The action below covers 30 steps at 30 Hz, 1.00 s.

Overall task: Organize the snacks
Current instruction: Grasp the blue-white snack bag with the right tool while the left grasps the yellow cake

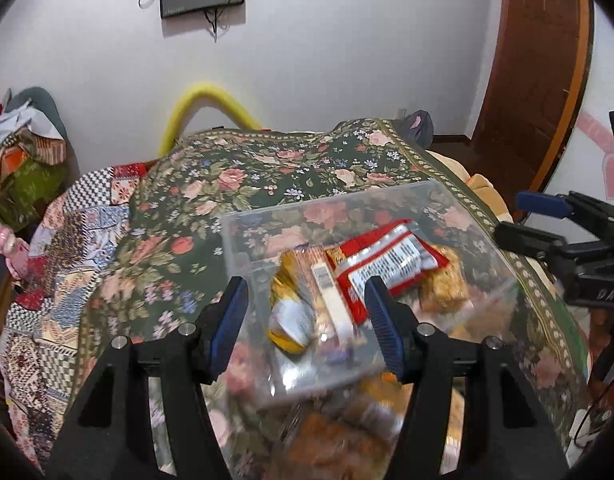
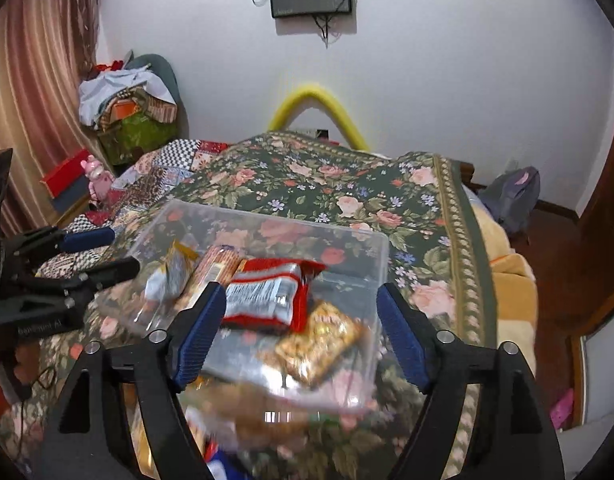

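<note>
Jaws of both grippers—left gripper (image 1: 307,322), right gripper (image 2: 301,334)—stood released, holding nothing, above the clear plastic bin (image 2: 381,256); loosely piled red snack packet (image 2: 267,294) risked sliding out.

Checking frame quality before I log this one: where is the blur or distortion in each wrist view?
Left wrist: fisheye bends the wall; the clear bin's near corner and the snacks below it smear. Right wrist: same bending; the red packet stays readable, the bottom foreground blurs. Both grippers stay sharp.
</note>
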Motion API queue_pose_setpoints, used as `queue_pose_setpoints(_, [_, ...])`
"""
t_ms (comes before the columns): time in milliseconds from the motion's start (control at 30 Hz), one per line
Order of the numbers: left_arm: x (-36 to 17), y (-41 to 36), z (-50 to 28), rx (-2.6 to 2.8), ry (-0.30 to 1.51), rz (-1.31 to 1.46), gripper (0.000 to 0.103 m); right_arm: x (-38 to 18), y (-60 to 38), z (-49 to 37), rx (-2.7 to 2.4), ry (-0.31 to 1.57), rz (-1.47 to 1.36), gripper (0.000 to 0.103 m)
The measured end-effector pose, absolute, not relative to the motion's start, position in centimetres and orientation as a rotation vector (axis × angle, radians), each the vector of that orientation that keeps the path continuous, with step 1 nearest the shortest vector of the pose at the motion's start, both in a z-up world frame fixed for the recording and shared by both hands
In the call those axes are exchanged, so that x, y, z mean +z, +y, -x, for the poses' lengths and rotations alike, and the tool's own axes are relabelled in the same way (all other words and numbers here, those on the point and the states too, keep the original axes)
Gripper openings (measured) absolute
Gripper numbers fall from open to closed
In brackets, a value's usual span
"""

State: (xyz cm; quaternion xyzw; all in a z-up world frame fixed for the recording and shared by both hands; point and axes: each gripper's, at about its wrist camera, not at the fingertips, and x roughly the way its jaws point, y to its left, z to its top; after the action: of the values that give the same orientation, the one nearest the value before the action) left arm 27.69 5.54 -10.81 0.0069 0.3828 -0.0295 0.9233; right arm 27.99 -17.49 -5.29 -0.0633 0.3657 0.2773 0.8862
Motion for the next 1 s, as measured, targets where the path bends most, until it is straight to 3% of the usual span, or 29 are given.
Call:
queue_pose_setpoints(133, [-10.5, 5.9, -24.5, -0.074, 0.788, -0.013, 0.061, -4.8, -19.4, -25.4, 0.567, 0.736, 0.145, 0.084])
queue_pose_setpoints(567, [-14.9, 7.7, -15.6, -0.052, 0.896, 0.032, 0.061, -7.1, -21.9, -19.3, 0.568, 0.799, 0.08, 0.084])
queue_pose_setpoints(1000, [-20.1, 8.0, -12.9, -0.039, 0.967, 0.062, 0.063, -12.3, -20.3, -17.3, 0.555, 0.934, 0.021, 0.087])
